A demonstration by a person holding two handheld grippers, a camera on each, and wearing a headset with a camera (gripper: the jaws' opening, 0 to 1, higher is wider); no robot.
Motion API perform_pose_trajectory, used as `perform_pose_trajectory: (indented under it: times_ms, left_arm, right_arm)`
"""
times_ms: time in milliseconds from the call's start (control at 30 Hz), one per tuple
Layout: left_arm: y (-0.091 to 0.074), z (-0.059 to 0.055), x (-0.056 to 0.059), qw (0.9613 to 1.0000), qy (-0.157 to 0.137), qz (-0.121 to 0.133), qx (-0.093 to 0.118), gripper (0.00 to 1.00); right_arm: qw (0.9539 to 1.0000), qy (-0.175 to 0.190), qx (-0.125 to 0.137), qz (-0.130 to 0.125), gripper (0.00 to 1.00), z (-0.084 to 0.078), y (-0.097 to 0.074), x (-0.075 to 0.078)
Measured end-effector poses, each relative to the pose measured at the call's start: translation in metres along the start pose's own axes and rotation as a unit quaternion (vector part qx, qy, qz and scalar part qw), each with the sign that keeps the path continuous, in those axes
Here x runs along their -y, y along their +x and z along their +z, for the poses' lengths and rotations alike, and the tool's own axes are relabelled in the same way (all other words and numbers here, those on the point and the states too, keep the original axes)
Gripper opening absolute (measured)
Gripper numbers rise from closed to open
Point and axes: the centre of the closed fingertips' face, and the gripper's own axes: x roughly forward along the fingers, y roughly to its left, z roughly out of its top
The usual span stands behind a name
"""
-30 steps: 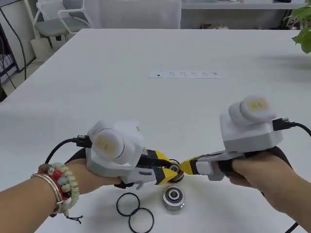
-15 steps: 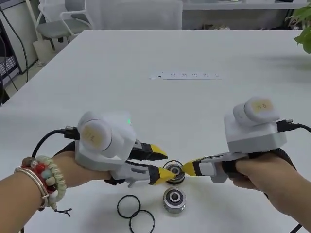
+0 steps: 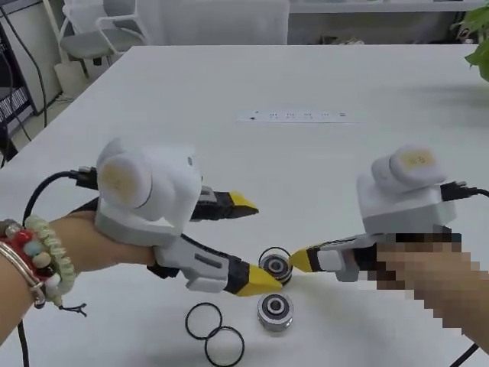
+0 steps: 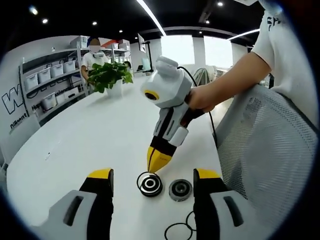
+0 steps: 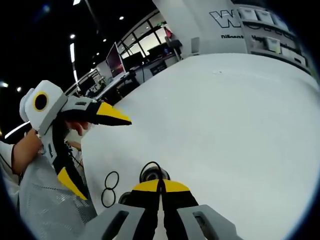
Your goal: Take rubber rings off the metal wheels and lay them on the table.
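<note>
Wall lettering "W" [image 4: 11, 100], rest illegible, metal wheels [image 3: 275, 267]

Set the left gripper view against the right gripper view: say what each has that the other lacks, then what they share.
Left gripper view: a potted plant, and the right gripper, tongs shut, tip at a metal wheel. Right gripper view: a monitor, and the left gripper, tongs wide open. Shared: the white table, that wheel, and two loose rubber rings lying on it.
</note>
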Motion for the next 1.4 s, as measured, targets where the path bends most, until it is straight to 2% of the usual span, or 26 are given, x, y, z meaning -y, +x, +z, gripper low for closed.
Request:
perform_pose_trajectory:
  times_ms: [67, 133, 200, 400, 533, 767, 933, 1067, 1233, 1400]
  left_arm:
    - [-0.004, 0.005, 0.000, 1.0000, 0.007, 0.004, 0.004, 0.69]
    - [-0.014, 0.015, 0.001, 0.9998, 0.007, 0.009, 0.016, 0.73]
    - [-0.023, 0.019, 0.002, 0.9996, 0.010, 0.017, 0.020, 0.75]
    - [-0.050, 0.022, 0.001, 0.9988, 0.014, 0.043, 0.021, 0.81]
    - [-0.068, 0.010, 0.003, 0.9982, 0.010, 0.059, 0.001, 0.83]
    - [-0.093, -0.009, 0.008, 0.9962, -0.018, 0.086, 0.000, 0.91]
    - [-0.107, -0.022, 0.011, 0.9933, -0.045, 0.106, 0.002, 0.92]
    - [-0.112, -0.034, 0.018, 0.9912, -0.065, 0.115, -0.004, 0.94]
    - [-0.112, -0.040, 0.026, 0.9884, -0.092, 0.121, 0.007, 0.97]
    - [-0.108, -0.053, 0.036, 0.9878, -0.105, 0.115, -0.007, 0.99]
  right_arm:
    - [1.0000, -0.002, 0.002, 0.001, 0.00, 0.001, -0.001, -0.002]
    - [1.0000, -0.005, 0.004, 0.002, 0.00, 0.002, -0.001, -0.003]
    - [1.0000, -0.006, 0.006, 0.003, 0.00, 0.003, -0.002, -0.005]
    - [0.9999, -0.007, 0.013, 0.005, 0.00, 0.007, -0.004, -0.007]
    - [0.9998, -0.008, 0.017, 0.008, 0.00, 0.010, -0.005, -0.009]
    - [0.9994, -0.011, 0.026, 0.017, 0.00, 0.016, -0.008, -0.016]
    - [0.9991, -0.012, 0.033, 0.024, 0.00, 0.020, -0.010, -0.021]
    - [0.9988, -0.015, 0.036, 0.030, 0.00, 0.023, -0.011, -0.027]
    - [0.9982, -0.021, 0.042, 0.038, 0.00, 0.027, -0.013, -0.036]
    - [0.9970, -0.031, 0.049, 0.051, 0.00, 0.032, -0.014, -0.050]
